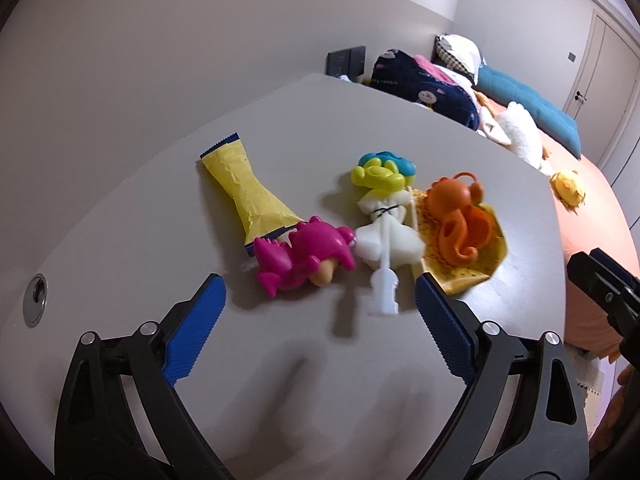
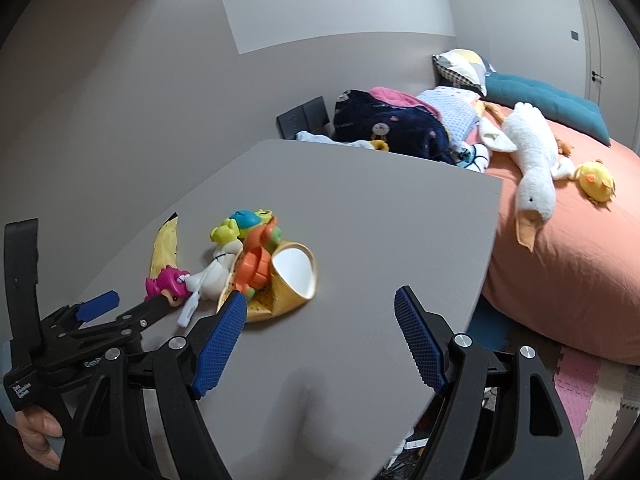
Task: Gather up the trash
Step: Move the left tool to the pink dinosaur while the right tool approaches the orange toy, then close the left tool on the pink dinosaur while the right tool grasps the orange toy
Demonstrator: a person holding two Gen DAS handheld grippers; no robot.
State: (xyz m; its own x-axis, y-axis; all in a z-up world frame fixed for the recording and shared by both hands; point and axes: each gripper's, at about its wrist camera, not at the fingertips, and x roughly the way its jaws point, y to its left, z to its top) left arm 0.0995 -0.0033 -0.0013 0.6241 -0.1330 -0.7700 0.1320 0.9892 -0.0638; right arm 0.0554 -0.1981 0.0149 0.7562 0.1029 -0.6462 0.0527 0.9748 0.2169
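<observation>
Grey table (image 2: 360, 216) by plain wall (image 2: 120, 92), orange-sheeted bed (image 2: 568, 264) beyond

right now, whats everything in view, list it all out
grey table: 1, holds the pile
yellow crumpled snack wrapper: 1, far left of pile
magenta plastic toy figure: 1, at wrapper's near end
white plastic doll figure: 1, middle
yellow-and-blue plastic toy: 1, behind doll
orange plastic toy: 1, on paper cup
yellow crushed paper cup: 1, right of pile, on its side
white plush goose: 1, on orange bed
yellow plush chick: 1, beside goose
left gripper: blue pads, open, near magenta toy
right gripper: open, near cup
</observation>
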